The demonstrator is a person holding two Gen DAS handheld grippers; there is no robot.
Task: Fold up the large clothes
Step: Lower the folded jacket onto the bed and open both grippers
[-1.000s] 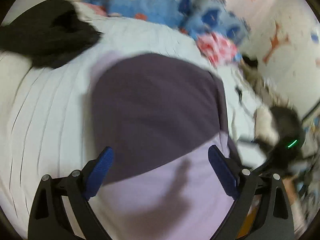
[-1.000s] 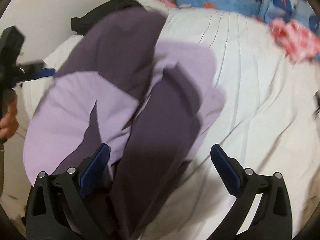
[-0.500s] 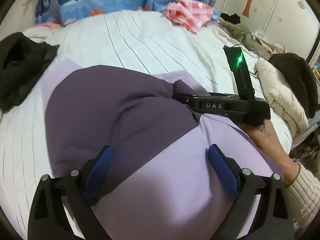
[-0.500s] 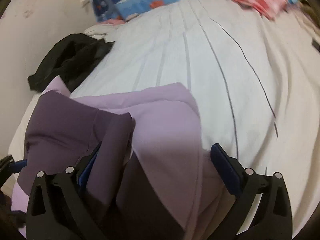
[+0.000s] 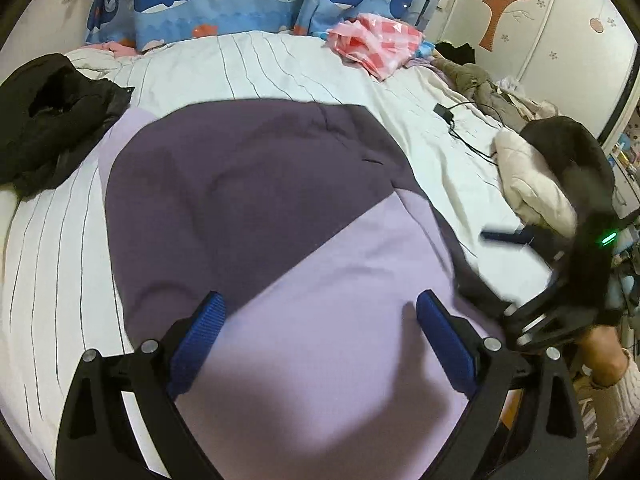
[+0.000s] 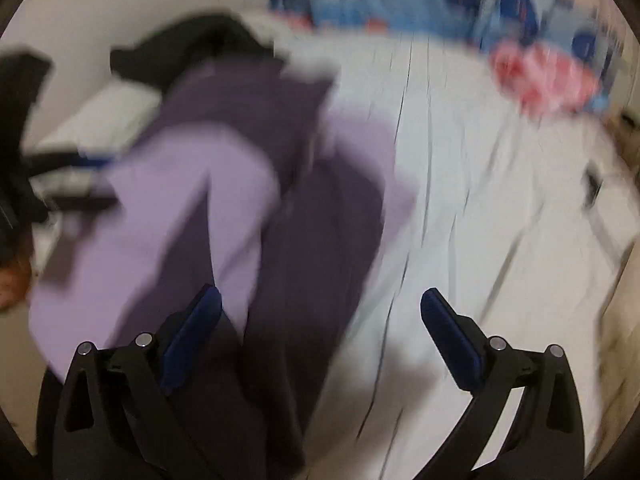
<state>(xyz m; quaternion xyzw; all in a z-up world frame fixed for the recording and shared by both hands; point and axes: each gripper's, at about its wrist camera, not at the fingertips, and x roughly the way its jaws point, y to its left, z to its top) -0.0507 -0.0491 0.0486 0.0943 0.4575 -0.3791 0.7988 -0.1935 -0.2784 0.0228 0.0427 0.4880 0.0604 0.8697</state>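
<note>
- Your garment (image 5: 256,184) is a large two-tone piece, dark purple and pale lilac, with the colours meeting along a diagonal seam.
- It lies spread on the bed, dark section toward the far side, lilac section toward you.
- In your right wrist view the garment (image 6: 224,208) is motion-blurred; a long dark part runs down beside the lilac panel.

No legible text

Neither wrist view shows a readable word, label, brand or number; the right wrist view is motion-blurred.
</note>
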